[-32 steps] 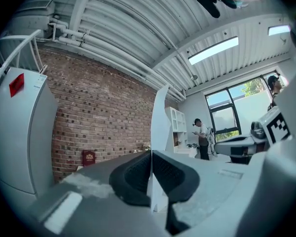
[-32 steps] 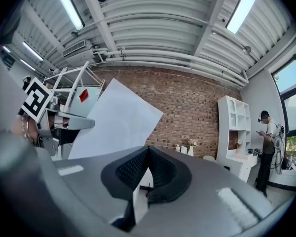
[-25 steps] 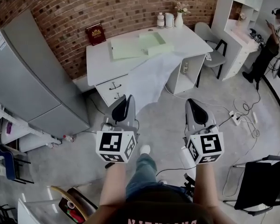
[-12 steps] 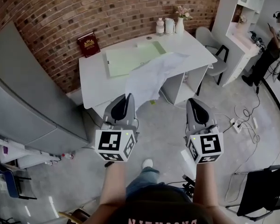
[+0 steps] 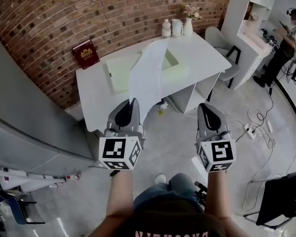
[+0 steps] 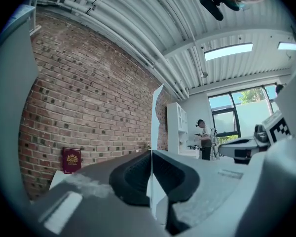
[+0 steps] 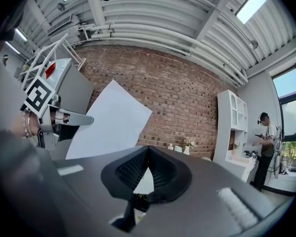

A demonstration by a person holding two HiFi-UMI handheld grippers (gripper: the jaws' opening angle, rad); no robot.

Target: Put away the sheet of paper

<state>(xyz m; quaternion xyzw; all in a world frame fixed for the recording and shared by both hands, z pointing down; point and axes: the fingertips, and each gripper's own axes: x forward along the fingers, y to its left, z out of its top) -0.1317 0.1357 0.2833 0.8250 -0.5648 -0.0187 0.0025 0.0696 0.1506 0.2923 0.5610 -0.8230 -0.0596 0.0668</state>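
My left tool (image 6: 151,153) is clenched on the sheet of paper (image 5: 147,78). It pinches the paper by its bottom edge. The paper stands up tall in the air, in front of the white surface (image 5: 96,93). My right tool (image 7: 147,148) is closed too. Its tips meet and there is nothing in it. It is off to the right, apart from the paper. A green mat (image 5: 119,72) lies on the surface. A red book (image 5: 86,54) stands at the back, against the brick wall (image 5: 49,23).
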